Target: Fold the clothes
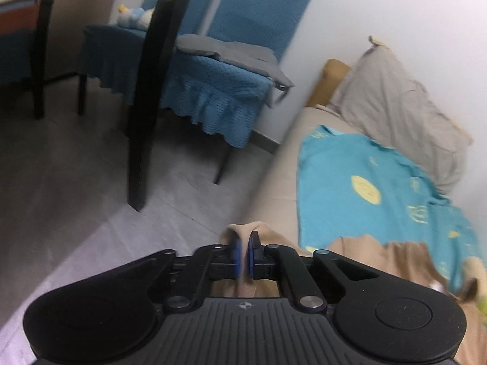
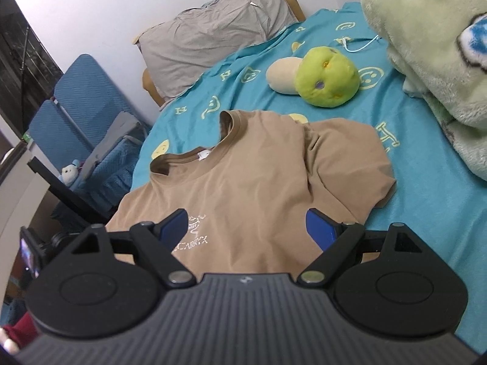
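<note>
My left claw (image 1: 244,254) pinching the brown shirt (image 2: 243,179) edge, my right claw (image 2: 248,228) spread wide over it, bed (image 2: 426,206) underneath

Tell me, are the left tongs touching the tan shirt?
Touching. The left wrist view shows the left tongs shut on a fold of the tan shirt.

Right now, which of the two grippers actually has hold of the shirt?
The left gripper: its blue pads are shut on a fold of the tan T-shirt. The right gripper hangs over the shirt's chest print, jaws wide apart, gripping nothing.
</note>
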{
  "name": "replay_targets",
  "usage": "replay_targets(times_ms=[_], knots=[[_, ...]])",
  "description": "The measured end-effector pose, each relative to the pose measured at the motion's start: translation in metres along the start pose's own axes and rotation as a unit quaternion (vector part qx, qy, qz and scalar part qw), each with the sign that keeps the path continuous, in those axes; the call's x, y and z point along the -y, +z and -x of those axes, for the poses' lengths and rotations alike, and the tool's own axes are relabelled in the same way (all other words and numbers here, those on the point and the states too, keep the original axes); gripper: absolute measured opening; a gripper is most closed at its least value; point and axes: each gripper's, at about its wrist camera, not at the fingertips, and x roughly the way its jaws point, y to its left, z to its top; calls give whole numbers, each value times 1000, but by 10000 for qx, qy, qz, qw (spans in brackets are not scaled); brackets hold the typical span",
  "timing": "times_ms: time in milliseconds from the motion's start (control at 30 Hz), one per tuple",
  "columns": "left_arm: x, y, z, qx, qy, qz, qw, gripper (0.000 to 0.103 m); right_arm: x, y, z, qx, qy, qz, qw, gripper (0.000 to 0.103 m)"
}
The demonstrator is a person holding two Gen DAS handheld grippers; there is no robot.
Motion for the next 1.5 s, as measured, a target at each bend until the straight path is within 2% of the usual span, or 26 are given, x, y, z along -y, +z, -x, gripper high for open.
replay_targets(times_ms=[33, 100, 200, 367, 533, 567, 700, 733, 800, 1033, 1100, 1200, 1267, 1367, 1433, 1500], knots=[[-4, 1, 2, -43, -83, 18, 10000, 19, 0, 0, 0, 1, -17, 6, 10000, 86], [-11, 4, 6, -127, -249, 54, 9996, 45, -2, -1, 2, -10, -15, 23, 10000, 86], [-14, 19, 2, -72, -475, 170, 9987, 49, -8, -4, 5, -25, 27, 102, 9999, 86], [25, 30, -36, -317, -505, -299, 9978, 50, -15, -7, -1, -67, -4, 236, 9997, 86], [65, 41, -74, -563, -529, -767, 9941, 46, -15, -10, -17, -258, -81, 178, 9995, 86], [70, 38, -80, -630, -468, -853, 9933, 43, -15, -10, -19, -282, -89, 185, 9994, 86], [81, 33, -88, -615, -203, -1067, 9922, 17, -12, -11, -20, -299, -89, 141, 9994, 86], [82, 32, -89, -589, -135, -1109, 9920, 15, -11, -11, -20, -298, -76, 119, 9995, 86], [86, 30, -91, -537, 2, -1195, 9914, 0, -11, -10, -20, -272, -83, 110, 9995, 86], [98, 24, -95, -351, 481, -1490, 9870, 0, -11, -8, -16, -180, -111, 84, 9997, 86], [99, 35, -94, -124, 781, -1527, 9851, 0, -10, -8, -15, -154, -119, 77, 9998, 86], [102, 59, -93, 368, 1437, -1745, 9734, 0, -10, -7, -14, -114, -130, 65, 9998, 86], [97, 76, -97, 467, 1741, -1683, 9691, 0, -10, -6, -13, -88, -138, 58, 9998, 86], [77, 83, -102, 191, 1592, -1347, 9778, 0, -11, -7, -19, -139, -180, 55, 9997, 86], [63, 77, -95, 162, 1184, -1311, 9841, 0, -12, -8, -23, -185, -188, 49, 9996, 86], [49, 67, -85, 143, 796, -1253, 9888, 7, -12, -9, -26, -243, -174, 39, 9995, 86]])
